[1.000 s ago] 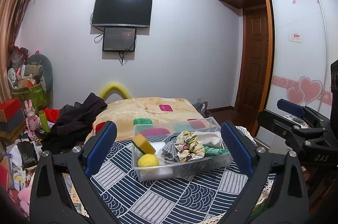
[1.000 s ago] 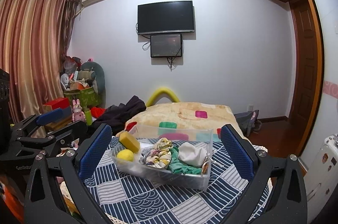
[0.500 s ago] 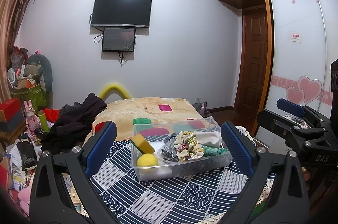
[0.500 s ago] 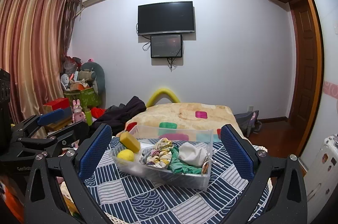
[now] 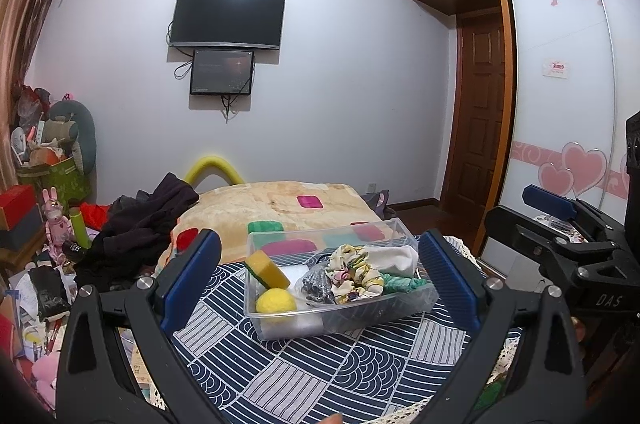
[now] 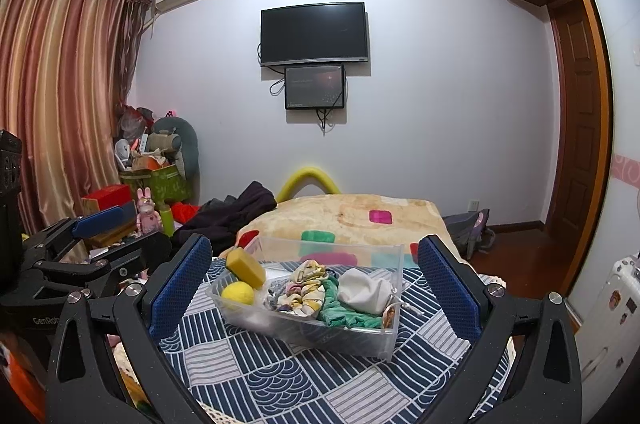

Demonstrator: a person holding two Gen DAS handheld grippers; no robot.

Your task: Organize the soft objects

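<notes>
A clear plastic bin (image 5: 352, 320) (image 6: 304, 334) stands on a table with a navy patterned cloth (image 5: 304, 376) (image 6: 280, 376). It holds a yellow sponge (image 5: 267, 269) (image 6: 245, 267), a yellow ball (image 5: 276, 300) (image 6: 237, 295), a floral scrunchie (image 5: 354, 274) (image 6: 306, 288), a green cloth (image 5: 400, 282) (image 6: 344, 312), a white cloth (image 5: 396, 258) (image 6: 364, 290) and a dark item (image 5: 316, 286). My left gripper (image 5: 320, 284) is open and empty, held back from the bin. My right gripper (image 6: 314, 288) is open and empty, also held back.
A bed with a tan blanket (image 5: 280, 204) (image 6: 352, 216) lies behind the table, with dark clothes (image 5: 148, 220) on its left. Clutter and boxes (image 5: 40, 208) fill the left floor. A wardrobe (image 5: 560, 104) and a door (image 5: 476, 120) stand right.
</notes>
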